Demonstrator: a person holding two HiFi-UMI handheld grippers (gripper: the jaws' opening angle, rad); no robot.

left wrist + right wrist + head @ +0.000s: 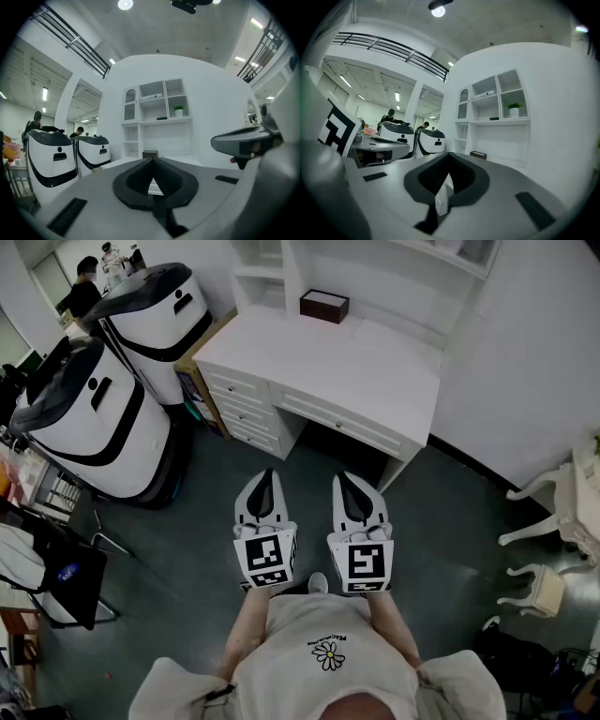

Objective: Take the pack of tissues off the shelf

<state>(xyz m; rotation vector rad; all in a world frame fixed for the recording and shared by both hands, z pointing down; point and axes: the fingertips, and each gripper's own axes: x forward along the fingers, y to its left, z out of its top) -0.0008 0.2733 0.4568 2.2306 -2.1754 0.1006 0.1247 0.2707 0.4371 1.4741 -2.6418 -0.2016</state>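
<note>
— Left tool (266, 474) and right tool (345, 478)?
— Both pinched closed, empty, before the worktop (375, 381).
— Tissues?
— White pack of tissues (152, 97) lies on the upper shelf (143, 101); label too small to read.

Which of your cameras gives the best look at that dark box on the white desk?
The head view: the dark box sits unobstructed on the white desk, seen from above. The left gripper view shows it tiny, just past the left claw; the right gripper view shows it tiny and distant.
</note>
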